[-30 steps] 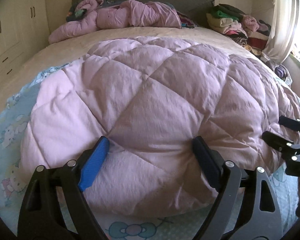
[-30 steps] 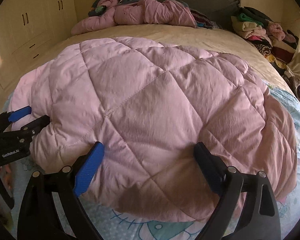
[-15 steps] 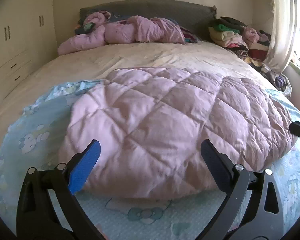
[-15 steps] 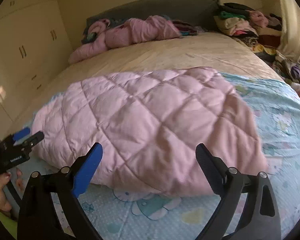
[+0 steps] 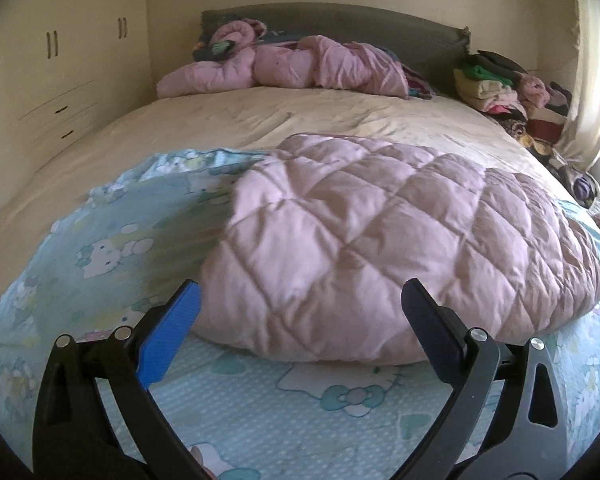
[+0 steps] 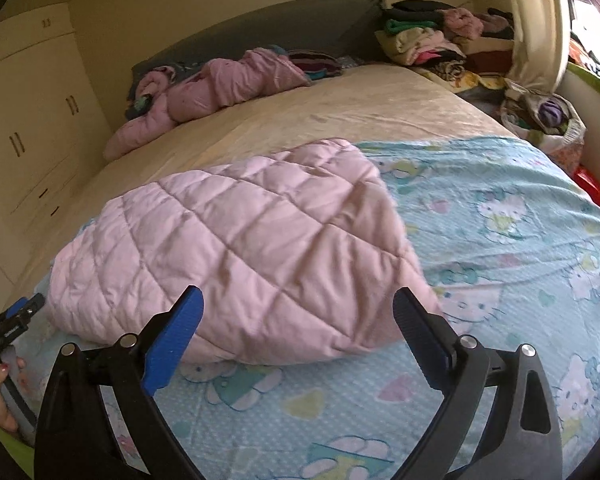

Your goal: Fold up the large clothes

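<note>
A pink quilted garment [image 5: 380,240] lies folded in a puffy mound on a light blue cartoon-print sheet [image 5: 112,248]. It also shows in the right wrist view [image 6: 236,248]. My left gripper [image 5: 300,300] is open and empty, just short of the garment's near edge. My right gripper [image 6: 296,304] is open and empty, just short of the near edge toward the garment's right end. The left gripper's tip [image 6: 20,316] shows at the far left of the right wrist view, beside the garment's left end.
A cream bedspread [image 5: 260,120] covers the far half of the bed. A crumpled pink jacket [image 5: 292,66] lies by the grey headboard [image 5: 340,20]. Stacked clothes [image 5: 500,92] sit at the back right by a curtain [image 5: 588,60]. Wardrobe doors [image 5: 60,60] stand left.
Both grippers have drawn back from the pink garment. They pressed against its near edge a second ago and now stand clear of it. More blue sheet shows around it.
</note>
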